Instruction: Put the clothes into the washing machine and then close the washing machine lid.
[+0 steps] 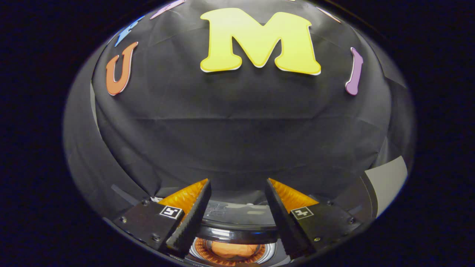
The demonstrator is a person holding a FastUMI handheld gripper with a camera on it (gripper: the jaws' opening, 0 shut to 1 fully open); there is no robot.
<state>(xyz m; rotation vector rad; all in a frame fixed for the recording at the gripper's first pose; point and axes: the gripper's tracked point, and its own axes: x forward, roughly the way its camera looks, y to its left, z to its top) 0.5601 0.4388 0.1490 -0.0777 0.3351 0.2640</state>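
My jaws (237, 218) hang spread and empty above the open washing machine (237, 231), nothing between the fingers, as the booth's dark cloth wall (237, 129) rises beyond. Below and between the fingertips, an orange bundle of clothes (234, 250) lies inside the drum, ringed by its perforated inner wall. The laundry, by my reading, is already in; what remains is the lid. A clear, glossy panel that I take to be the lid (237, 212) stands just ahead of the fingers, behind the drum's mouth, apparently raised; I cannot tell how far it is tipped back.

To do this step well, I would reach past the drum's mouth to the lid's upper edge, come in behind or over it and avoid pinching hard, and draw it forward and down in an arc that follows its hinge. I would slow near the rim so it seats quietly, and check no cloth sticks up to catch the seal.
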